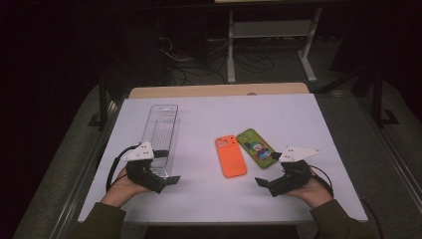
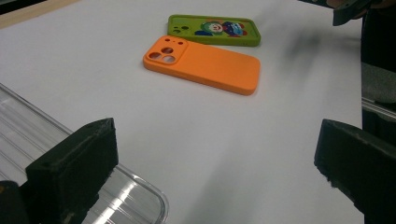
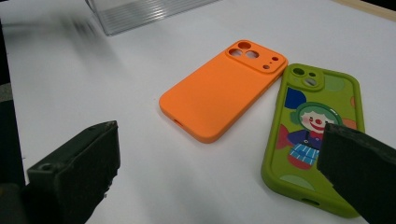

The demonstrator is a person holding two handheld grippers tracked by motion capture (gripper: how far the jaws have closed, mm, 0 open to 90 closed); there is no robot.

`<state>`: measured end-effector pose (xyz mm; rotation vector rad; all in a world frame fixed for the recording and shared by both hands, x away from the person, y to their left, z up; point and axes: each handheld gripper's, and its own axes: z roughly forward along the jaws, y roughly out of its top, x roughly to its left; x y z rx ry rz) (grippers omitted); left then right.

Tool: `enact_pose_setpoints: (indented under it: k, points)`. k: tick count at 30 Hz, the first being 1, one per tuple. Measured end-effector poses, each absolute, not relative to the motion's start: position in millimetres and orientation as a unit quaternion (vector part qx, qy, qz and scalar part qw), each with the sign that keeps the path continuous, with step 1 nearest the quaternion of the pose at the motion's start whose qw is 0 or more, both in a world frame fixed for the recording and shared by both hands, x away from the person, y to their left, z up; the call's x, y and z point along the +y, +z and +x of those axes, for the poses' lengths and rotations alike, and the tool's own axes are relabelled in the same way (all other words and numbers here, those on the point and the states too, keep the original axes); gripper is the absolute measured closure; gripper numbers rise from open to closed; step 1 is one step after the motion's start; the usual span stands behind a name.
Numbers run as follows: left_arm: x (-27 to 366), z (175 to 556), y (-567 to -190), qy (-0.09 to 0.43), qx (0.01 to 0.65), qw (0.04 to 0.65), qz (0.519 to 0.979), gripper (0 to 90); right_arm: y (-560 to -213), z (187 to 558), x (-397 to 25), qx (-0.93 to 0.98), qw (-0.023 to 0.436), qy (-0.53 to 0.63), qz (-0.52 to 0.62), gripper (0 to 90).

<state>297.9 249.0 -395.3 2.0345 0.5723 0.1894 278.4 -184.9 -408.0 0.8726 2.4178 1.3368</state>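
Note:
An orange phone case (image 1: 230, 156) lies camera-side up in the middle of the white table top (image 1: 278, 109). A green phone case (image 1: 255, 147) with a cartoon clown print lies just to its right, their edges nearly touching. My left gripper (image 1: 168, 167) is open and holds nothing, beside the near end of a clear plastic tray (image 1: 160, 134). My right gripper (image 1: 267, 168) is open too, just right of the cases. In the left gripper view, the jaws (image 2: 215, 172) stand wide apart before the orange case (image 2: 205, 63) and the green case (image 2: 215, 29). In the right gripper view, the open jaws (image 3: 219, 177) frame the orange case (image 3: 219, 93) and the green case (image 3: 317, 116).
The long clear tray (image 2: 28, 135) has ribbed walls and nothing in it; its end also shows in the right gripper view (image 3: 140, 9). Beyond the table stands a white desk frame (image 1: 268, 45) with cables on the dark floor. Bare table lies between the two grippers.

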Motion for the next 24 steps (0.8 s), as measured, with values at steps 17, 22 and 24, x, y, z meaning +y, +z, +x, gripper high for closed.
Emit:
enact_pose_setpoints:
  k: [17, 22, 24]
  points:
    - [236, 298, -392, 0.068, 0.224, 0.492, 0.838, 0.0, -406, 288, -180, 0.831, 0.129, 0.433, 0.324, 0.0]
    - [232, 298, -391, 0.067, 0.219, 0.494, 0.839, 0.0, -406, 294, -176, 0.835, 0.129, 0.425, 0.326, 0.0]
    - [231, 298, -391, 0.066, 0.218, 0.493, 0.84, 0.0, -406, 296, -174, 0.834, 0.125, 0.421, 0.333, 0.0]
